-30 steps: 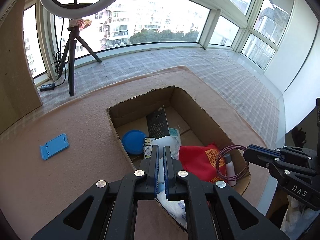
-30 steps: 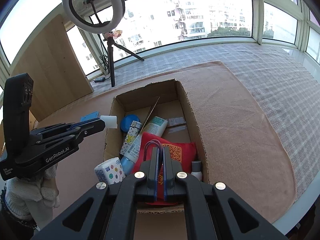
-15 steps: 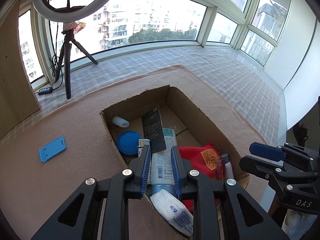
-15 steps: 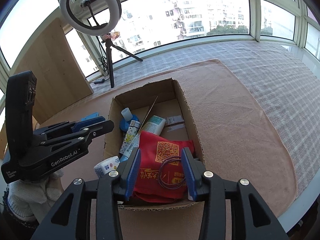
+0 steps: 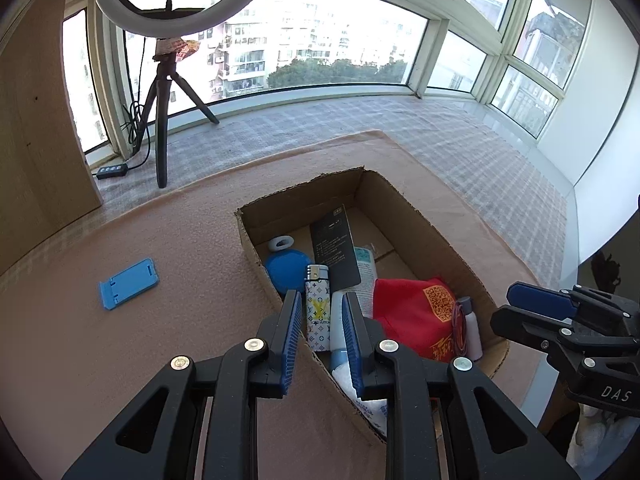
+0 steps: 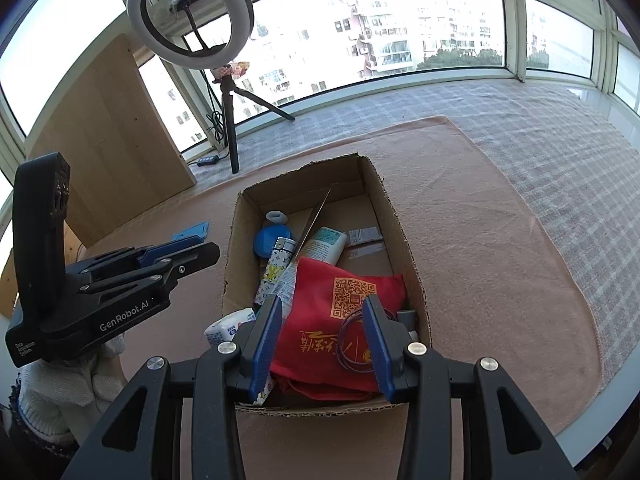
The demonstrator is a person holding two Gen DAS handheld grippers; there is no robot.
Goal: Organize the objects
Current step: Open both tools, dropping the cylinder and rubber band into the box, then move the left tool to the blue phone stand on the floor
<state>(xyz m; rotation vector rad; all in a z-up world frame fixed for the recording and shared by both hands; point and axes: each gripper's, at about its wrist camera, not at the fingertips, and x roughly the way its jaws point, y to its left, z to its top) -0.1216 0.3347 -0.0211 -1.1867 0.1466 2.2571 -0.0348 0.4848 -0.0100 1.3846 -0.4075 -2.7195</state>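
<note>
Sunlit bay windows ring a pink mat (image 6: 480, 208) spread over a checked cloth, where a sorting job appears close to done. An open cardboard box (image 6: 404, 240) at the middle of the mat already holds most items: a red pouch (image 6: 344, 320) with a purple hair tie (image 6: 354, 344) on it at the near end, a patterned lighter (image 5: 318, 312), a white tube (image 6: 326, 246), a blue round lid (image 5: 286, 272), a dark card (image 5: 334, 254) and a small white ring (image 5: 282, 243) toward the far wall. One blue phone stand (image 5: 128, 283) lies out on the mat, well apart from the box and toward the mat's left edge; judging by that, it is what remains. The left gripper (image 5: 320, 320) hangs released over the box's left wall, its jaws having just been opening with nothing clamped; the right gripper (image 6: 320, 320) likewise stands parted above the pouch, empty. Mat to the right of the box is bare, giving free room; a ring light (image 6: 190, 20) on its tripod stands beyond the far edge.
</note>
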